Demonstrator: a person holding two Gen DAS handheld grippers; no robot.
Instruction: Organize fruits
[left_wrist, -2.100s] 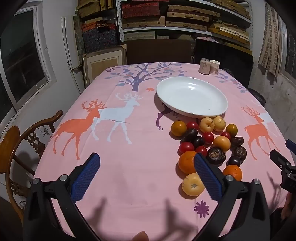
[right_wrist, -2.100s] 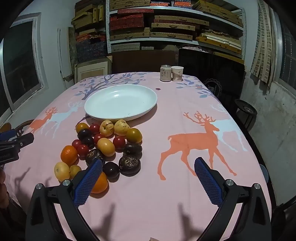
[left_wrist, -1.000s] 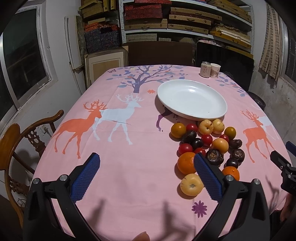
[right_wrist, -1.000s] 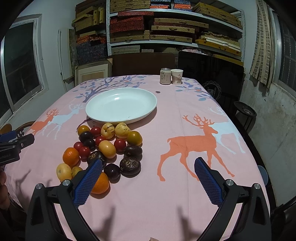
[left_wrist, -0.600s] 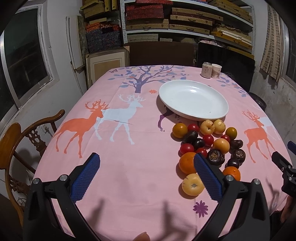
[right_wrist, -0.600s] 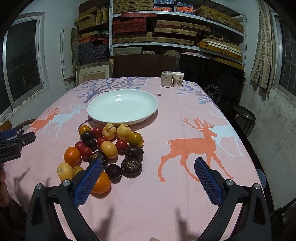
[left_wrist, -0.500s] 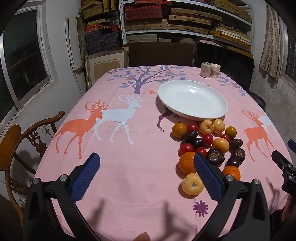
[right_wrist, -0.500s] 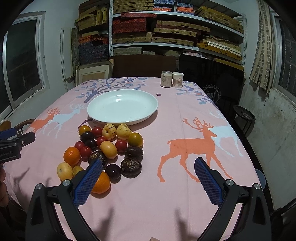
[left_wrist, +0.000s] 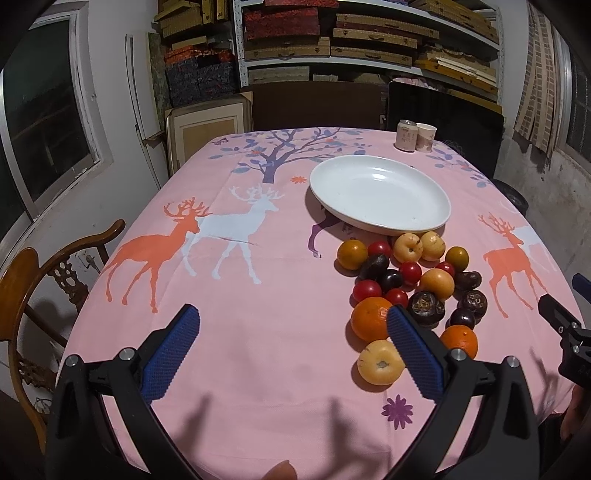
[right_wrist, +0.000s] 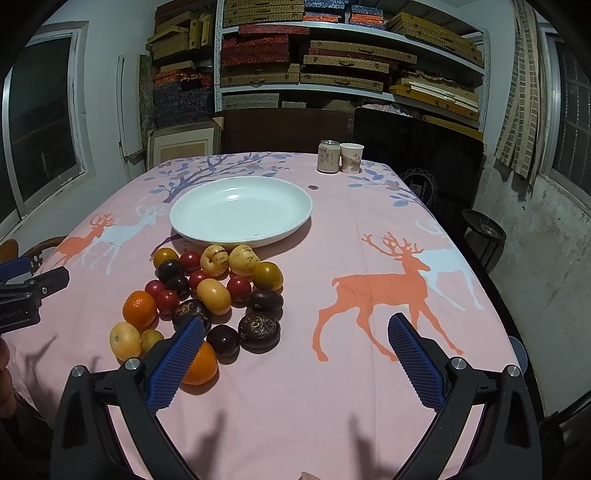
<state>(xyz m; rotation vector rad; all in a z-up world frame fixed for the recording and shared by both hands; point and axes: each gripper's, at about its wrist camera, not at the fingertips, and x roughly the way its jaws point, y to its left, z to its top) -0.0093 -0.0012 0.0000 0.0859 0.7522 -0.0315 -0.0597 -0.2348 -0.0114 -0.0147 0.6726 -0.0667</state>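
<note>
Currently both grippers' fingers spread wide and holding nothing, left gripper (left_wrist: 291, 343) and right gripper (right_wrist: 297, 354) above the near bench (left_wrist: 258, 332) edge, fruits (right_wrist: 214, 295) clustered just near the bare white plate (right_wrist: 242, 210).

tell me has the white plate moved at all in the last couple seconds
No. The white plate sits just behind the fruit pile, as earlier; only the cameras drifted slightly.
</note>
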